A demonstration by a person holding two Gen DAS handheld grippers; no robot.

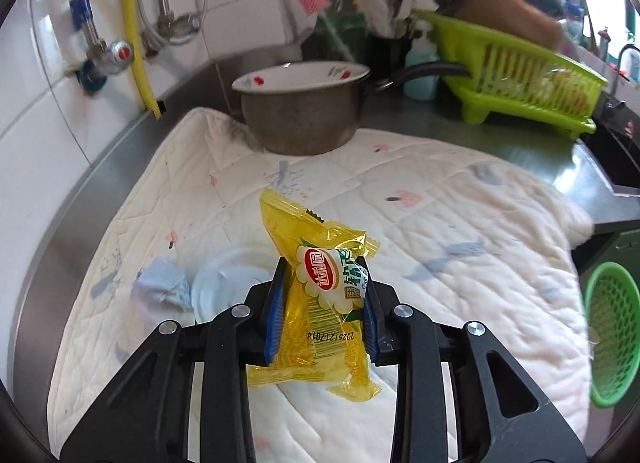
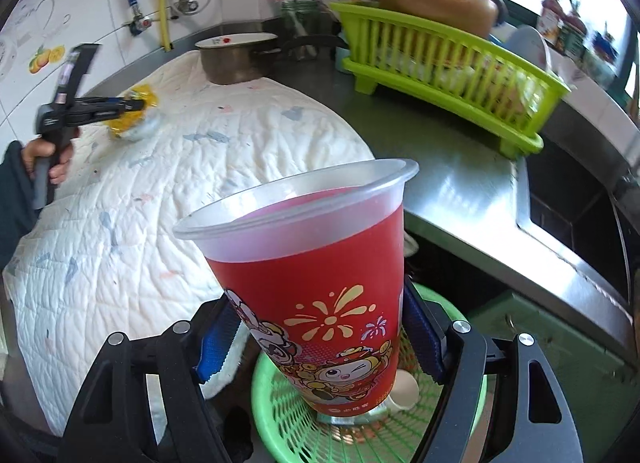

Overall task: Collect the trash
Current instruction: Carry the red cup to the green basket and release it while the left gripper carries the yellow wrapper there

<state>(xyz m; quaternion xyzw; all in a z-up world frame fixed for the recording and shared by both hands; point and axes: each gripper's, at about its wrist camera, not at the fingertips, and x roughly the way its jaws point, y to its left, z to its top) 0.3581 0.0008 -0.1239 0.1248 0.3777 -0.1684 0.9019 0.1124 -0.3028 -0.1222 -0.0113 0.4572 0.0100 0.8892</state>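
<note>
My left gripper (image 1: pixel 325 303) is shut on a yellow snack wrapper (image 1: pixel 320 291) and holds it above the white quilted mat (image 1: pixel 460 247). A clear plastic lid (image 1: pixel 228 283) and a crumpled pale blue paper (image 1: pixel 160 291) lie on the mat just left of it. My right gripper (image 2: pixel 320 335) is shut on a red printed plastic cup (image 2: pixel 316 295), tilted, right above the green mesh basket (image 2: pixel 288 415) below the counter edge. The basket (image 1: pixel 612 327) also shows at the right in the left wrist view. The left gripper (image 2: pixel 132 107) with the wrapper shows far left in the right wrist view.
A metal pot (image 1: pixel 304 111) stands at the back of the mat. A lime dish rack (image 1: pixel 516 79) with a bowl sits on the steel counter (image 2: pixel 460 167). A sink (image 2: pixel 572 199) lies to the right. A small beige object (image 2: pixel 406 387) lies in the basket.
</note>
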